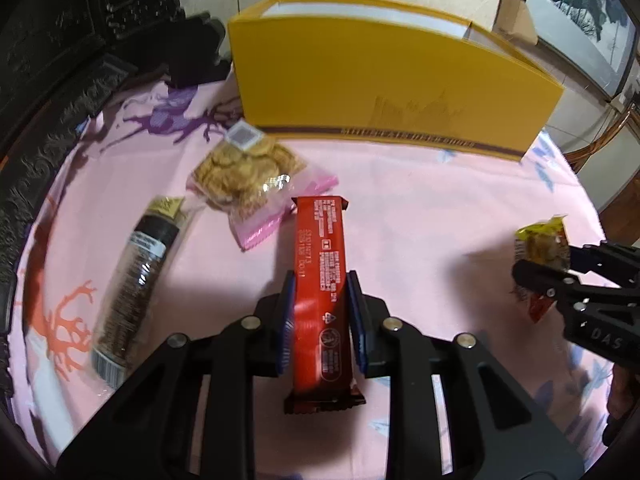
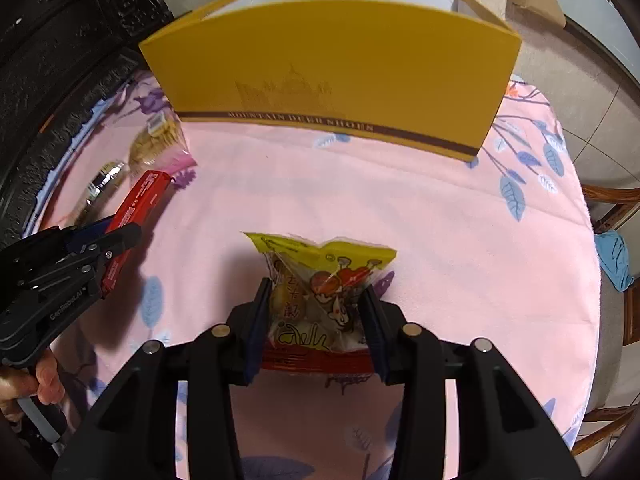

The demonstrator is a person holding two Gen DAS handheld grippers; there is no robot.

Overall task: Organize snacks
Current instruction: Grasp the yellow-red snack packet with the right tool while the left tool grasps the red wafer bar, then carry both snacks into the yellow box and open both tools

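Note:
My left gripper (image 1: 321,300) is shut on a long red snack bar (image 1: 320,264), held above the pink tablecloth; it also shows in the right wrist view (image 2: 134,210). My right gripper (image 2: 316,304) is shut on a yellow and red snack packet (image 2: 320,284), also seen at the right of the left wrist view (image 1: 542,242). An open yellow box (image 1: 384,76) stands at the back of the table (image 2: 332,64). A clear bag of round biscuits (image 1: 248,168) and a dark cookie roll (image 1: 136,280) lie on the cloth to the left.
The round table carries a pink flowered cloth (image 2: 400,200). Dark carved furniture (image 1: 60,60) stands close on the left. Wooden chairs (image 2: 616,208) with a blue cloth (image 2: 614,256) are at the right. A cardboard box (image 1: 516,16) sits behind the yellow box.

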